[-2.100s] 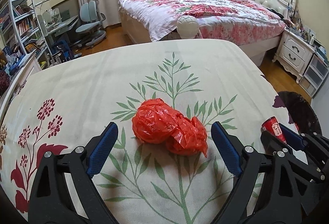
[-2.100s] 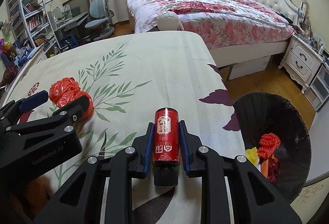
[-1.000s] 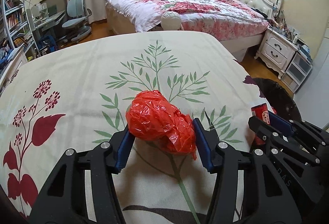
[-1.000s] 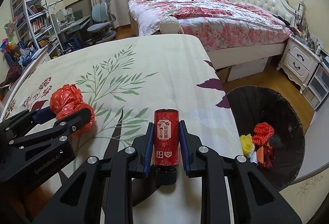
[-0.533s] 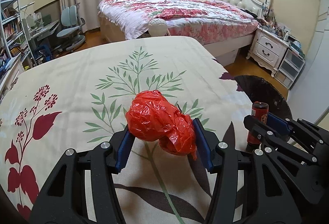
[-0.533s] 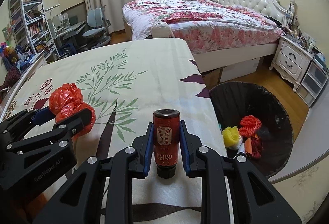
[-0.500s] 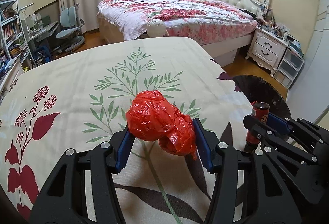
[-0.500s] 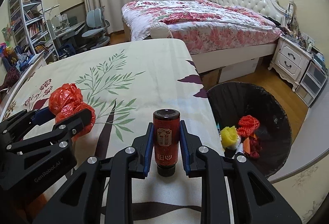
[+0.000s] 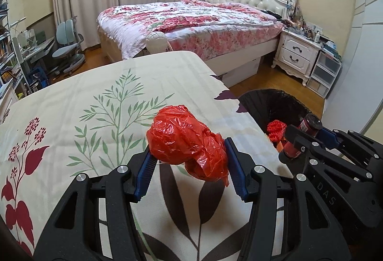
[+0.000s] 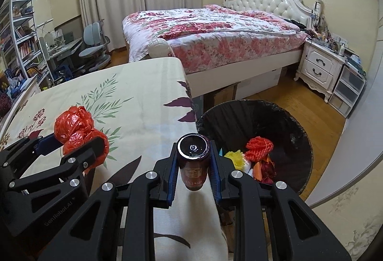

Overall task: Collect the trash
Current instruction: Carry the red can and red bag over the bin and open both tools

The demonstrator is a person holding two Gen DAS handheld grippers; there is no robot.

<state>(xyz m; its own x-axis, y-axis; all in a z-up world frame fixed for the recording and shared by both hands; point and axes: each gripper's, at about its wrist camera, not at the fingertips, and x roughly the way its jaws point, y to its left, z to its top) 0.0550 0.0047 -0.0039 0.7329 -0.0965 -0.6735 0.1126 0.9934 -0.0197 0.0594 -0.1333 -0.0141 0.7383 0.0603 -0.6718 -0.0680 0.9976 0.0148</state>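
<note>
My left gripper (image 9: 189, 165) is shut on a crumpled red plastic bag (image 9: 186, 143), held clear above the leaf-printed tablecloth (image 9: 95, 103). My right gripper (image 10: 192, 170) is shut on a dark red can (image 10: 194, 160), its top facing the camera, right at the table's edge beside the bin. The black-lined trash bin (image 10: 299, 141) stands on the floor at the table's right side and holds red, yellow and orange scraps (image 10: 259, 146). The right wrist view shows the red bag (image 10: 76, 127) in the left gripper (image 10: 71, 143). In the left wrist view the can (image 9: 301, 136) hangs over the bin (image 9: 270, 103).
A bed (image 10: 215, 31) with a floral cover stands beyond the table. A white nightstand (image 10: 320, 67) and plastic drawers (image 10: 349, 91) line the right wall. A desk chair (image 10: 93, 43) and bookshelves (image 10: 21, 45) are at the far left. Wooden floor (image 10: 318, 112) surrounds the bin.
Both grippers have lifted their loads off the cloth and carried them rightward toward the bin. The can has tipped so its top faces the camera. The bin looks nearer.
</note>
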